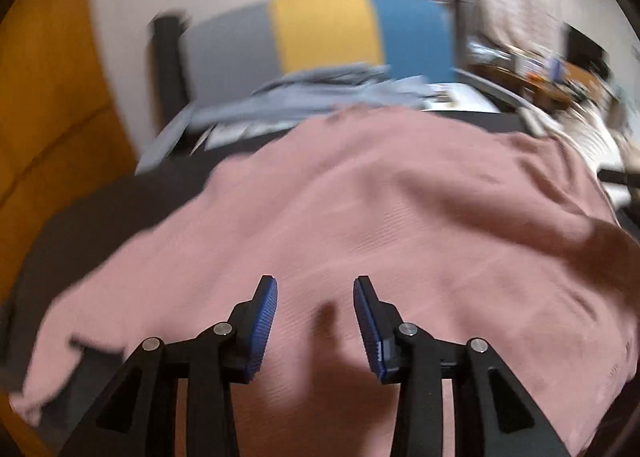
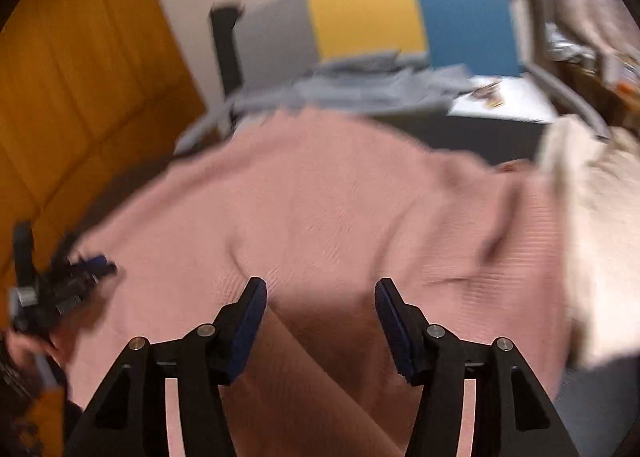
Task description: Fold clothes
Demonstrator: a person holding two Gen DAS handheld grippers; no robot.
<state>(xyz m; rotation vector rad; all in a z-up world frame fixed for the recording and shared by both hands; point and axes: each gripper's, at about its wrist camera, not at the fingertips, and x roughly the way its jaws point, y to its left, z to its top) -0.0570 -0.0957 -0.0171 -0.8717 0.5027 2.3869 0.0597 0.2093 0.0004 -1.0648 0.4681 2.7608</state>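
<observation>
A pink ribbed garment [image 1: 360,217] lies spread over a dark table [image 1: 120,193] and fills most of both views [image 2: 320,209]. My left gripper [image 1: 315,289] hovers open just above its near part, nothing between the blue pads. My right gripper [image 2: 320,289] is open too, over a fold in the pink cloth with a shadow under it. In the right wrist view the left gripper [image 2: 76,277] shows blurred at the far left edge of the garment, held in a hand. Both views are smeared by motion.
A pile of grey-blue clothes [image 1: 304,101] lies at the table's far side. Behind it stands a chair back in grey, yellow and blue [image 1: 328,29]. A cream cloth [image 2: 596,225] lies at the right. An orange wall panel [image 2: 80,97] is on the left.
</observation>
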